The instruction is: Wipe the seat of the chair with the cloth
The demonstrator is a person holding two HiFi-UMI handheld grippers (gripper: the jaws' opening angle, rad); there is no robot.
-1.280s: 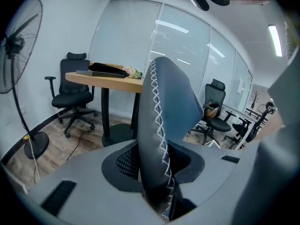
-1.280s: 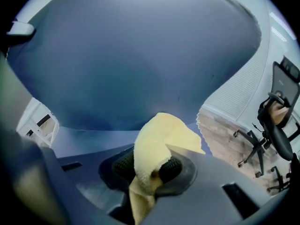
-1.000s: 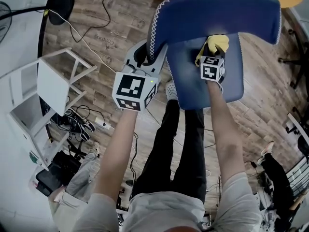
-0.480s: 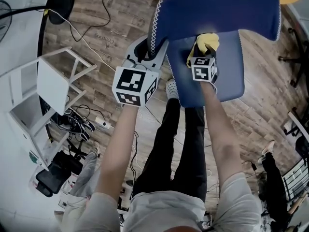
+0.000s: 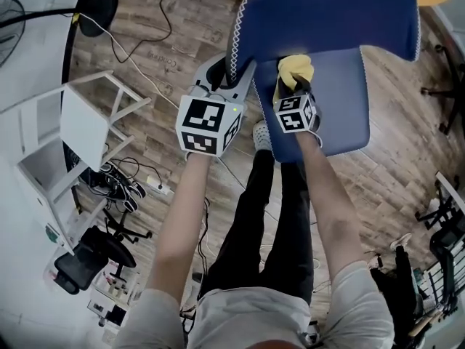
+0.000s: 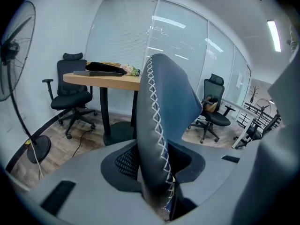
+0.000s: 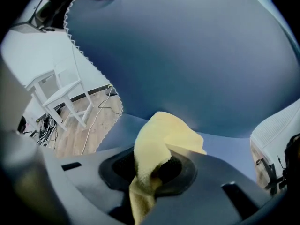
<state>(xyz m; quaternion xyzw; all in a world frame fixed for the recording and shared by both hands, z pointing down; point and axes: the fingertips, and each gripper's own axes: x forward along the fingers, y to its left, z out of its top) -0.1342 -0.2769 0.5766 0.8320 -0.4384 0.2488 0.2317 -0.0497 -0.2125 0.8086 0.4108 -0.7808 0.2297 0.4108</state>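
1. The blue chair stands in the upper right of the head view. Its backrest [image 5: 327, 17] runs across the top and its seat [image 5: 341, 111] lies just below.
2. The right gripper [image 5: 296, 87] reaches over the seat's left part. Its jaws are closed on the yellow cloth [image 5: 296, 68].
3. In the right gripper view, the cloth [image 7: 161, 135] bunches up out of the right gripper [image 7: 154, 172]. It is nipped between the pads and lies on the seat where the seat meets the backrest [image 7: 187, 55].
4. The left gripper [image 5: 220, 78] sits at the backrest's left edge, upper centre of the head view.
5. In the left gripper view, the white-stitched edge of the backrest [image 6: 161, 102] fills the gap in the left gripper [image 6: 161, 186]. The jaws grip it from both sides.
6. A white chair [image 5: 73, 129] stands on the wood floor [image 5: 145, 115] at the left of the head view. A fan's round base [image 5: 94, 9] is at the upper left.
7. A wooden table [image 6: 103, 79] and a black office chair [image 6: 70, 95] show at the left of the left gripper view.
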